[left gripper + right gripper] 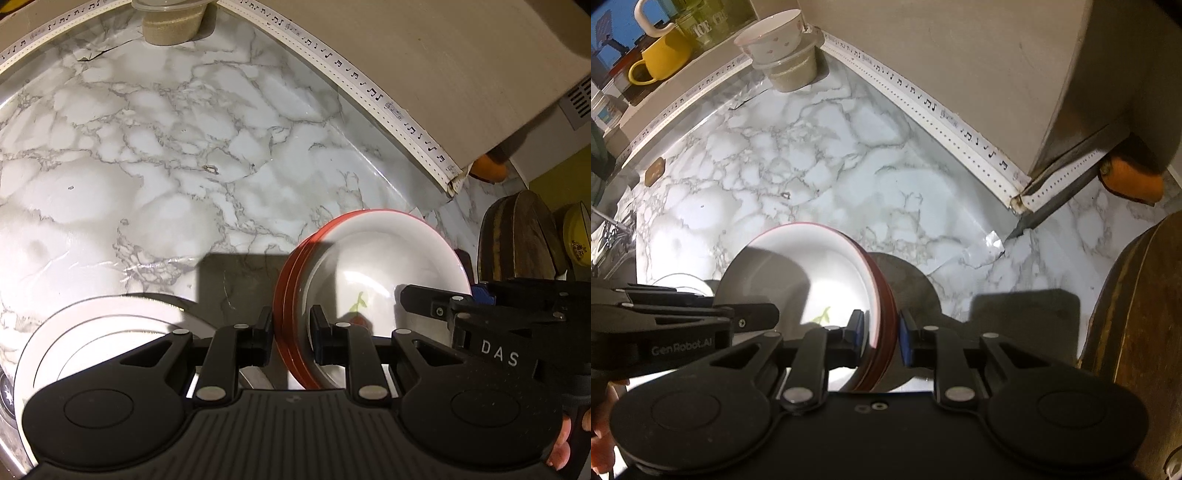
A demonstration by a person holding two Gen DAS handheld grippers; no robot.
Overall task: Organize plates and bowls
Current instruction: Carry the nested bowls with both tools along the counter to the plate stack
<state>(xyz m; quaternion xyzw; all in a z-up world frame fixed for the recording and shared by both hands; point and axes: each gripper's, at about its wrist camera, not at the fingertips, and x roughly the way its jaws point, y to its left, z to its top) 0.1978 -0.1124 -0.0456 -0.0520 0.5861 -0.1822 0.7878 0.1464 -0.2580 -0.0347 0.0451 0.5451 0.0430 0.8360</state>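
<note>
The left gripper (290,338) clamps the nine-o'clock rim of a stack of red-edged plates (369,258); the right gripper (881,338) clamps the three-o'clock rim. The stack hangs above the marble-patterned counter (147,147). Glazed, smooth, round rims could slip if either hand tilts or drifts apart. A white plate (110,325), probably ceramic, lies at seven o'clock.

A marble counter (831,177) carries a lidded tub (792,72) and a white plate (110,325).

Black gripper (291,339), blue pads (903,341)
</note>
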